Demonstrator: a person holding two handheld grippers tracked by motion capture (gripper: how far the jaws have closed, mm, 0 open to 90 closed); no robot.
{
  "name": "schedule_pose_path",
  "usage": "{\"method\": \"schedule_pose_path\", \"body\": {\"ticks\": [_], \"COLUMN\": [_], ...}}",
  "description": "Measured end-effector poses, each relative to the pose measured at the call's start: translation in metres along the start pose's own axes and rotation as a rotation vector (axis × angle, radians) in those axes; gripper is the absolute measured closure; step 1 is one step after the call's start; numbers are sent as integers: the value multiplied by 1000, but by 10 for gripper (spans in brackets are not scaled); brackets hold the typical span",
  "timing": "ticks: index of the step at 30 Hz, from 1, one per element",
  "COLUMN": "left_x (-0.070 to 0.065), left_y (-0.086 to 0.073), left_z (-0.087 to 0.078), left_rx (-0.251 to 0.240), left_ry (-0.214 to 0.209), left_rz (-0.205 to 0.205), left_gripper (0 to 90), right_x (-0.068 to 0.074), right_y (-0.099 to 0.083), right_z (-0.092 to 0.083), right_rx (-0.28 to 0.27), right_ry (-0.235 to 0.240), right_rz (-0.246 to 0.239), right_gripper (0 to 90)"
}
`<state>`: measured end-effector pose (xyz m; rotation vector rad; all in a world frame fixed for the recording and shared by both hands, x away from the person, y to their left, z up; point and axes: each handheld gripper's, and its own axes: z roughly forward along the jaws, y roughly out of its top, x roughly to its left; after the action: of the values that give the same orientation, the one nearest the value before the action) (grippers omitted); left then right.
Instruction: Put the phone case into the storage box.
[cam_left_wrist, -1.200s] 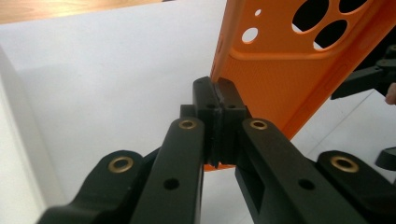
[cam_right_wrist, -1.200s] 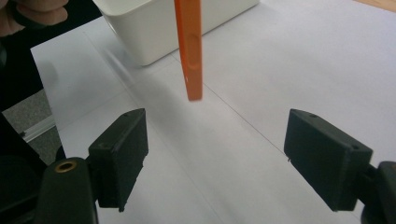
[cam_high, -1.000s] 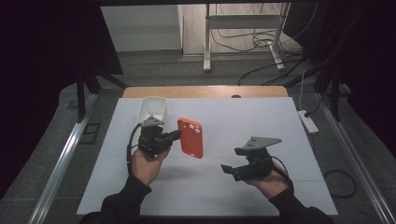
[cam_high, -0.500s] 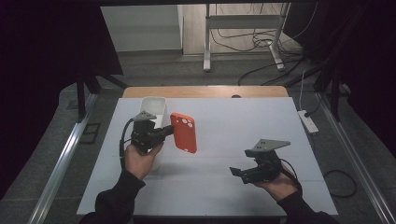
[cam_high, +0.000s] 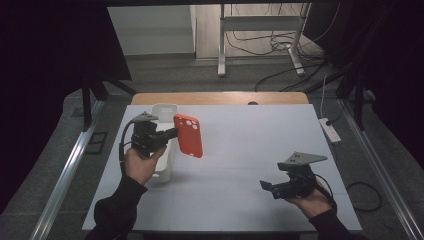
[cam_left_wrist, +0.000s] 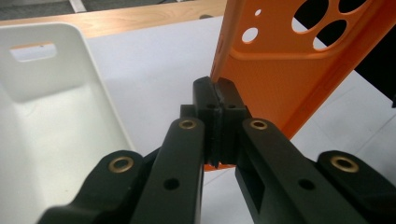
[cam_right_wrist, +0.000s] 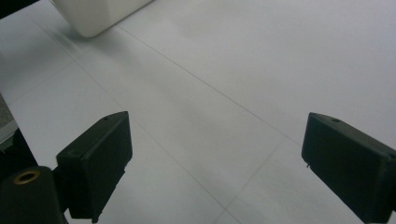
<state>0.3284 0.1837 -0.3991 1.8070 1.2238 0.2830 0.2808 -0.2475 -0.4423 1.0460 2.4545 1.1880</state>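
The left tongs (cam_high: 167, 134) are clamped on the edge of an orange phone case (cam_high: 189, 135), their two black tips pressed together on its thin side wall. The case hangs above the worktop (cam_high: 240, 150), just to the right of a white bin (cam_high: 162, 165) that stands at the worktop's left side. It is held nearly upright, slightly tilted, with its camera cut-outs at the top. The right tongs (cam_high: 267, 186) are well apart from the case, near the front right of the worktop, with nothing between them; their jaws stand wide and have just been opening further.

The left gripper view shows the grip up close: the left tongs (cam_left_wrist: 215, 95) pinch the long edge of the phone case (cam_left_wrist: 289, 70), whose round cut-outs open onto darkness behind. The inside of the white bin (cam_left_wrist: 56, 112) shows at the left of that view, with a slot handle in its far wall. The right gripper view shows the right tongs (cam_right_wrist: 217, 154) spread over bare worktop (cam_right_wrist: 224, 84), with a corner of the white bin (cam_right_wrist: 98, 16) at the top left.

In the high view the left hand (cam_high: 142, 162) is raised in front of the bin, its tongs pointing right. The right hand (cam_high: 312, 200) sits low by the front edge, its tongs pointing left.
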Motion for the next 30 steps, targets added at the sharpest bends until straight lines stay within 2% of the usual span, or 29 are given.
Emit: {"method": "schedule_pose_path", "body": {"ticks": [4,11,24,30], "left_x": [8,22,46,56], "left_y": [3,8,17,22], "left_z": [-3,-8,-18,-20], "left_rx": [1,-2,-26,-34], "left_ry": [8,34,77,100], "left_rz": [-11,-28,-59,-70], "left_gripper": [894,894,894,895], "right_x": [-4,-12,-19,-23], "right_y": [-5,-14,-33,-41], "right_z": [-5,-16,-34,-46], "right_rx": [17,6,1,-17], "right_ry": [-27,-55,-124,-160], "right_rz": [13,46,57,95], "right_gripper": [59,37,4,0]}}
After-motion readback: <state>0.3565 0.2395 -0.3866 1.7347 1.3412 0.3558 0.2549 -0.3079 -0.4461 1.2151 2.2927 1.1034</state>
